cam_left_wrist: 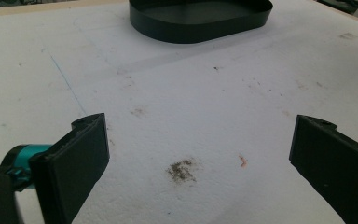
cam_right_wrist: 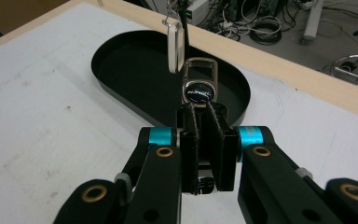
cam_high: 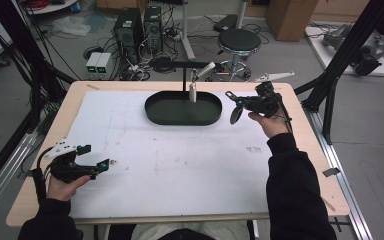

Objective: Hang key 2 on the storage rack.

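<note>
White foam sheet covers the worktop (cam_high: pixel 180 165), and behind it the floor is crowded with computer cases and cables. My landmark is the black oval tray (cam_high: pixel 155 116) at the far middle of the sheet.

What I am handling is a key fob with a metal clip ring (cam_right_wrist: pixel 199 84). In the right gripper view its ring end stands above the jaws, just at the near rim of the tray, and the jaws are pressed together on the lower body of the fob. I hold it upright like this, I think, so the ring stays free and faces the hanging metal piece (cam_right_wrist: pixel 175 44), a pale loop that dangles above the tray from a black stand (cam_high: pixel 186 75). The ring is just beside that piece; I cannot tell if they touch. The tray below it probably catches whatever slips off.

My right gripper (cam_high: pixel 236 107) is at the right end of the tray in the high view, raised off the sheet.

My left gripper (cam_high: pixel 100 167) is well apart from the tray, near the front left of the sheet. Its jaws stand wide apart with nothing between them, only the stained foam (cam_left_wrist: pixel 182 169). I judge it waits there to stay out of the way.
</note>
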Demonstrator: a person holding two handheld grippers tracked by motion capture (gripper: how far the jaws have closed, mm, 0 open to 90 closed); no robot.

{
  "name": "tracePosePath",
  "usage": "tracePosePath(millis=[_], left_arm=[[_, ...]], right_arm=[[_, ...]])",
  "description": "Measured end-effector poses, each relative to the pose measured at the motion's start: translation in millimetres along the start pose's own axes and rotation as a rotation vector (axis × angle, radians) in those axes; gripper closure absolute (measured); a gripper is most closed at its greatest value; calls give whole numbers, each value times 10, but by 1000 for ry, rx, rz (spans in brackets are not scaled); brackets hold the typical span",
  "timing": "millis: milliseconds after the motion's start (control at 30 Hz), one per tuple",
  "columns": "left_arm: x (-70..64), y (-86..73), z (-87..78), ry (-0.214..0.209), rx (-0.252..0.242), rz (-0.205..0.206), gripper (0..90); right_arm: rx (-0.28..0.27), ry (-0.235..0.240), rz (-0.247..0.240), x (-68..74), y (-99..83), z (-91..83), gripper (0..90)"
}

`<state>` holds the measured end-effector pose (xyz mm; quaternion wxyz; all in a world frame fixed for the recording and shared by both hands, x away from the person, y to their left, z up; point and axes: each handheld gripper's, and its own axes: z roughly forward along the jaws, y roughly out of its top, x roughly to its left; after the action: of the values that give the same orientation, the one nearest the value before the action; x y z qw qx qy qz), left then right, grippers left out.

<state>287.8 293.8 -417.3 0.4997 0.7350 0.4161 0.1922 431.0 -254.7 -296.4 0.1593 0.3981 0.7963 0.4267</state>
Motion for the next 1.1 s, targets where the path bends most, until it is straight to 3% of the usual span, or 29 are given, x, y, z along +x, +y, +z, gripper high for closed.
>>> tracePosePath(millis=[700, 1100], left_arm=[[8, 0, -10, 1, -5, -5, 52], [12, 0, -8, 0, -4, -3, 52]], right_arm=[[-14, 22, -55, 201, 475, 182, 841], [0, 42, -84, 335, 691, 421, 840]])
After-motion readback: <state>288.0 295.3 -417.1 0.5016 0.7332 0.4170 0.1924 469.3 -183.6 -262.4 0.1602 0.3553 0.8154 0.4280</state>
